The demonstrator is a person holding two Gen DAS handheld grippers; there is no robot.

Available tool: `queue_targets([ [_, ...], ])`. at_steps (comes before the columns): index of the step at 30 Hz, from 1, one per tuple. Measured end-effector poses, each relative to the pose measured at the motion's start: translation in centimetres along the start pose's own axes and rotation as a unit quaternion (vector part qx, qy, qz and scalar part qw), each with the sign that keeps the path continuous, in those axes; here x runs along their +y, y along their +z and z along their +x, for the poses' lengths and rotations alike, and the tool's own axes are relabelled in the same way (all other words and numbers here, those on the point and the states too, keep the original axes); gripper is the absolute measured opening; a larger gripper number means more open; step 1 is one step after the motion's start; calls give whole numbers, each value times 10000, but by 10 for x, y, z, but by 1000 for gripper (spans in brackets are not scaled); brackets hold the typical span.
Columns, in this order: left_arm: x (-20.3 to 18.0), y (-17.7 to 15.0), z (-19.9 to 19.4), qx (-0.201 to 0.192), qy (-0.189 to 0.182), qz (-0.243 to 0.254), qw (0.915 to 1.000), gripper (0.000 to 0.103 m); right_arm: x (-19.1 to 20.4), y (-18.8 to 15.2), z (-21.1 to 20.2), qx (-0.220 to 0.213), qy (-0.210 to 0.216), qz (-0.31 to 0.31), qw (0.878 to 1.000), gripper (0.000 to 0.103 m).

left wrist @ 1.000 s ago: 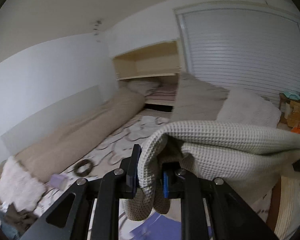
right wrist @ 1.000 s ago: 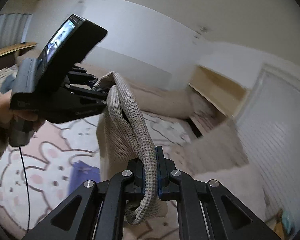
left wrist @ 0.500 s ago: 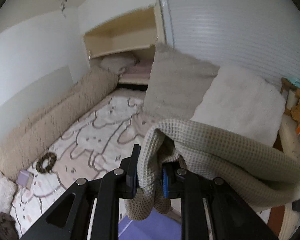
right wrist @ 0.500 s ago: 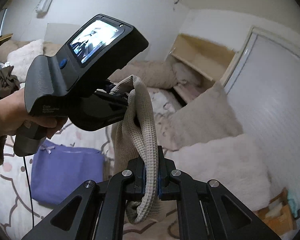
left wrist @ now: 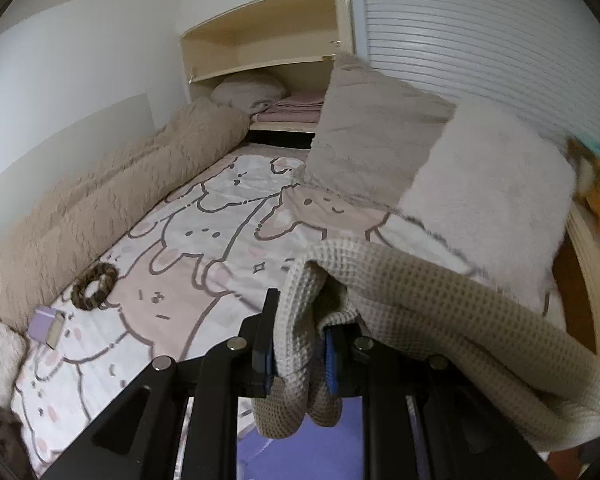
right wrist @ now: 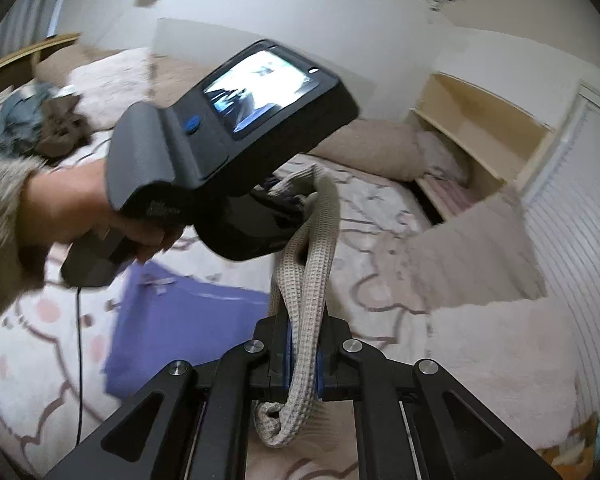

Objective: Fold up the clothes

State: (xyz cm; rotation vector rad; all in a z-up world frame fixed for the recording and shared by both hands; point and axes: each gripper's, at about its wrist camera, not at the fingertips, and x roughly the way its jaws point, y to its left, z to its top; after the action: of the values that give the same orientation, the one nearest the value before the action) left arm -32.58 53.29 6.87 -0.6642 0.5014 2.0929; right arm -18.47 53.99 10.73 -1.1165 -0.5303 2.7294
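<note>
**A:** Over the bed (left wrist: 204, 240), left-wrist view: left gripper (left wrist: 300, 344) has its fingers clamped on a bunched edge of the beige waffle-knit garment (left wrist: 440, 304). Cloth runs off toward 4 o'clock, slack hanging below the fingers. Purple cloth (left wrist: 300, 452) sits at 6 o'clock, directly under.

**B:** Advice for the step?

**A:** My read: keep both grips firm, keep the held edge level, lay it flat on bare sheet clear of the purple piece. Watch the hair tie (left wrist: 94, 286) and small lilac box (left wrist: 46, 322) at 9 o'clock.

**B:** Right-wrist view?

**A:** Right gripper (right wrist: 302, 356) is pinched tight on a thin rope of the same garment; it rises toward 12 o'clock to the other gripper, held by a hand (right wrist: 80, 204). Only this view shows that hand, the span between grips, the purple cloth's full outline, and a clothes pile (right wrist: 36, 124) at 10 o'clock. Left view alone shows the clutter.
</note>
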Motion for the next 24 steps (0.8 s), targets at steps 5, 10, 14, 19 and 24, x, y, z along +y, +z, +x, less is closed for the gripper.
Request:
queue_targets([
  [5,42,-73,-21,177,-144,-33,9997,20,77,-10,19,209,817,-181,9963,9],
  [10,69,-152,-7,554,-92,-275,9980,20,157,-31,60,596,999,-350,9926,9],
  [14,74,-187,2,527,-66,-443,9976,20,200,-49,83,769,684,-300,9942,9],
  [19,74,-210,9,492,128,-277,9983,28,227,-75,103,854,296,49,9959,9],
  [24,87,-227,11,598,401,-143,9973,56,255,-96,120,870,-186,-19,9960,8],
])
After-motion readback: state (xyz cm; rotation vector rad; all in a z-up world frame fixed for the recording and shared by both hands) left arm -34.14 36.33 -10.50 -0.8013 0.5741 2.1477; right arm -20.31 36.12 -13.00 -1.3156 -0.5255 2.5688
